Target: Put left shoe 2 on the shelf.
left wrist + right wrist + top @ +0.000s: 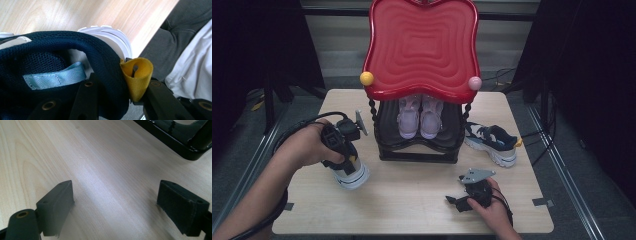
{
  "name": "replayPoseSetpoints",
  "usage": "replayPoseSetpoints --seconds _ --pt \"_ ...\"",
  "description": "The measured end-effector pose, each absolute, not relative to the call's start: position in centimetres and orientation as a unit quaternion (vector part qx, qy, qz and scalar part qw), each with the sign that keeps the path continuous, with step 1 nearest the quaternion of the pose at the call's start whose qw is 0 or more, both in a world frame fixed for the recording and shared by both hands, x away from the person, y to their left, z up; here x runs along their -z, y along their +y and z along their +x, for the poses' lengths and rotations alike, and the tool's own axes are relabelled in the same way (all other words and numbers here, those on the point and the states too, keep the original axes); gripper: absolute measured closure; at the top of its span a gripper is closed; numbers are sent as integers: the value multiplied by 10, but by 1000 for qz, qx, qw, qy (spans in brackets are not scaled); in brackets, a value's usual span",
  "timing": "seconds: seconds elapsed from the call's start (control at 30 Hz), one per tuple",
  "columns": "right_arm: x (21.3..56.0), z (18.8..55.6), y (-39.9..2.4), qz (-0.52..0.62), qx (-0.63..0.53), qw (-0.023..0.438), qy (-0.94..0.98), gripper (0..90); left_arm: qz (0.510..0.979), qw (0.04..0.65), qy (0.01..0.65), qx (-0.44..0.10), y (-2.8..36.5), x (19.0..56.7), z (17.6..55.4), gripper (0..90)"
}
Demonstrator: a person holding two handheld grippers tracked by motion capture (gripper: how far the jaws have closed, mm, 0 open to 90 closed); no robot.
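Observation:
My left gripper (343,159) is shut on the heel collar of a navy mesh sneaker (352,176) with a white sole, over the left front of the wooden table (412,200). In the left gripper view one jaw sits inside the sneaker (50,50) and the other outside, by its yellow pull tab (137,75); the left gripper (121,81) pinches the collar. The matching navy sneaker (492,142) lies on the table right of the rack. My right gripper (455,202) rests low near the front edge, open. Its pads (57,205) stand wide apart over bare wood, the right gripper (120,202) holding nothing.
A rack stands at the table's middle back, with a glossy red wavy top (422,45) and a black lower shelf (452,140) that carries a pair of pink shoes (419,117). Its black base (180,142) lies ahead of my right gripper. Dark stands flank the table.

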State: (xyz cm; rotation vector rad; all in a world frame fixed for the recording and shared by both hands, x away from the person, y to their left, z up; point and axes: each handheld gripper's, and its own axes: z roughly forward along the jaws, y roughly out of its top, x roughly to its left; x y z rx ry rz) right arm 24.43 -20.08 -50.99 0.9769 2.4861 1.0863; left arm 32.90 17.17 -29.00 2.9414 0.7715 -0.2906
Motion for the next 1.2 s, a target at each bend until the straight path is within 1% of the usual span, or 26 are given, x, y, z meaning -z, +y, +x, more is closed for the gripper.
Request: replayPoseSetpoints --seconds 0.37,0.4,0.47,0.6,0.87,1.1,1.2 --pt "510 244 -201 336 -372 130 855 133 970 44 223 80 172 238 326 730" --pt "510 244 -201 336 -372 130 855 134 972 40 217 79 170 229 324 730" --pt "510 244 -201 337 -372 127 855 134 974 39 211 77 170 225 324 730" --pt "510 244 -201 336 -372 128 856 133 974 44 212 72 171 210 320 730" --pt "510 244 -201 336 -371 130 856 133 976 30 206 58 172 180 320 729" --pt "510 245 -201 337 -373 129 855 133 977 43 205 24 173 147 325 730" --pt "510 245 -201 337 -373 129 855 133 980 44 193 10 172 134 328 730"
